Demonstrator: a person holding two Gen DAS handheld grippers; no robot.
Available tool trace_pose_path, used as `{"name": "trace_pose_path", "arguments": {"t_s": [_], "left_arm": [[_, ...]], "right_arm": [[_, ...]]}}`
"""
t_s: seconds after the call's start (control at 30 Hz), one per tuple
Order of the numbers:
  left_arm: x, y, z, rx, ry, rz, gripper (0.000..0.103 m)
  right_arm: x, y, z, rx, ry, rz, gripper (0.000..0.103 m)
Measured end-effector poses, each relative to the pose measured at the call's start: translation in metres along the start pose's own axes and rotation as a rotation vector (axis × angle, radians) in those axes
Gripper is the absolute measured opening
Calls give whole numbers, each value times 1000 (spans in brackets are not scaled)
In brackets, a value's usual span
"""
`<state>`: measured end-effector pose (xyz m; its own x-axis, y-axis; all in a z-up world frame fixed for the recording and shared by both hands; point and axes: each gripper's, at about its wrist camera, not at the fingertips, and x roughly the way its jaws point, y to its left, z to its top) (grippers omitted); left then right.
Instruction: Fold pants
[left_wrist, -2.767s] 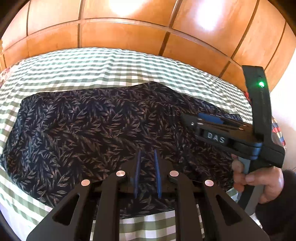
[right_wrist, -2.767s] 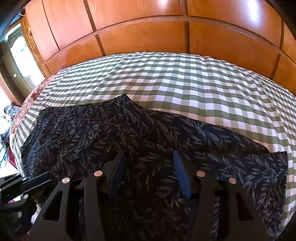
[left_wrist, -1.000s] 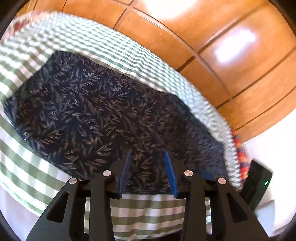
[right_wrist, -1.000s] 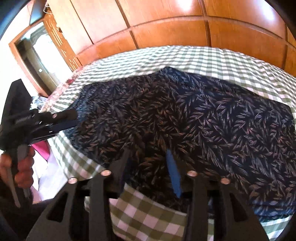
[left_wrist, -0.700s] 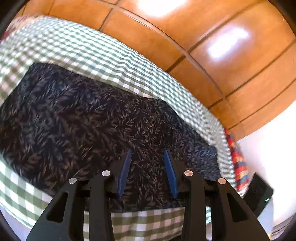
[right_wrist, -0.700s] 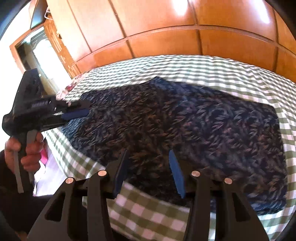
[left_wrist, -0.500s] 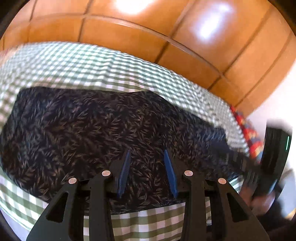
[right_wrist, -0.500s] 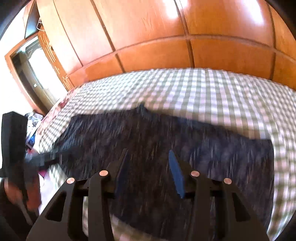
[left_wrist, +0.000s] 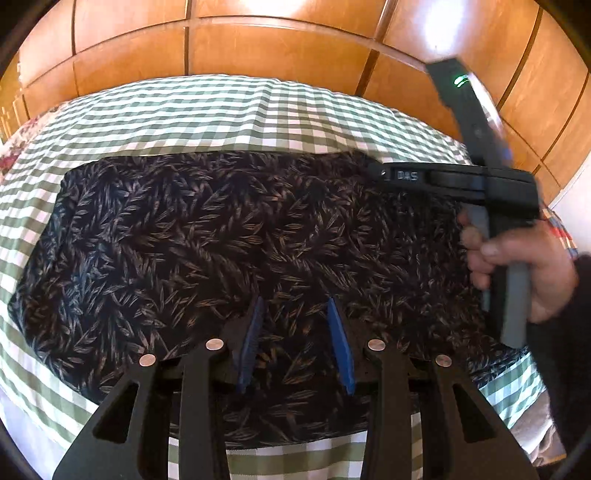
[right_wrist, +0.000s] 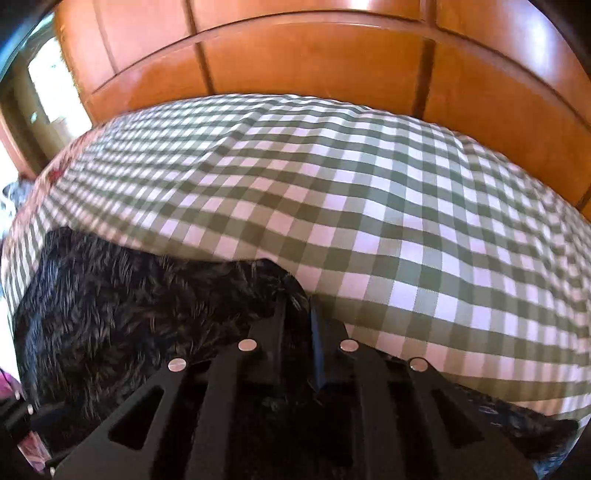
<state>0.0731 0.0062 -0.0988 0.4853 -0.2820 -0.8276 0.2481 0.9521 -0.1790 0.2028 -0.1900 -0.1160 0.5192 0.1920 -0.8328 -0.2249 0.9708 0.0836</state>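
Note:
The dark leaf-print pants lie spread on the green-checked bedspread. My left gripper is open and hovers over the pants' near edge, empty. My right gripper shows in the left wrist view at the pants' far right edge, held by a hand. In the right wrist view the right gripper has its fingers nearly together, shut on the pants at a peak of fabric.
Wooden wall panels stand behind the bed. A floral cloth lies at the bed's far left. A red patterned cloth lies at the right edge. A doorway shows at the left.
My right gripper has moved to the pants' far edge and closed on the fabric. My left gripper has swung back over the near edge and stays open.

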Motion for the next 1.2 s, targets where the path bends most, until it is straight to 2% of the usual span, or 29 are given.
{"name": "trace_pose_path", "arguments": {"t_s": [0.1,0.17,0.2,0.23,0.27,0.33,0.5,0.6,0.67,0.73,0.87,1.03,1.1,1.17,1.2], "left_arm": [[-8,8,0,-40,-16,-9,36],[-19,20,0,-91,-26,-44,36],[-23,27,-2,-123,-34,-64,36],[-31,39,-4,-176,-46,-85,47],[-37,50,-7,-219,-59,-98,53],[-50,76,-15,-320,-87,-103,53],[-82,157,-46,-598,-166,-103,53],[-88,201,-67,-768,-170,-87,53],[-85,223,-79,-882,-171,-109,53],[-79,234,-85,-950,-170,-169,53],[-68,235,-77,-962,-178,-176,53],[-53,229,-59,-948,-164,-131,53],[-50,228,-55,-935,-159,-107,46],[-44,223,-44,-896,-146,-94,22],[-41,219,-39,-873,-142,-80,19]], "right_arm": [[-9,5,-3,-31,-22,-25,17],[-19,5,-4,-13,-41,-23,36],[-27,6,-6,3,-65,-13,39],[-35,4,-8,13,-84,-4,43],[-40,6,-8,18,-97,1,47],[-55,6,-16,36,-130,17,52],[-82,13,-35,75,-160,91,57],[-91,23,-49,74,-159,122,60],[-96,29,-56,69,-161,139,63],[-100,34,-65,65,-157,154,64],[-106,41,-78,59,-145,169,66],[-107,45,-88,48,-135,167,67],[-106,47,-91,52,-131,168,67],[-106,49,-94,53,-128,173,67],[-106,50,-95,53,-126,183,67]]}}
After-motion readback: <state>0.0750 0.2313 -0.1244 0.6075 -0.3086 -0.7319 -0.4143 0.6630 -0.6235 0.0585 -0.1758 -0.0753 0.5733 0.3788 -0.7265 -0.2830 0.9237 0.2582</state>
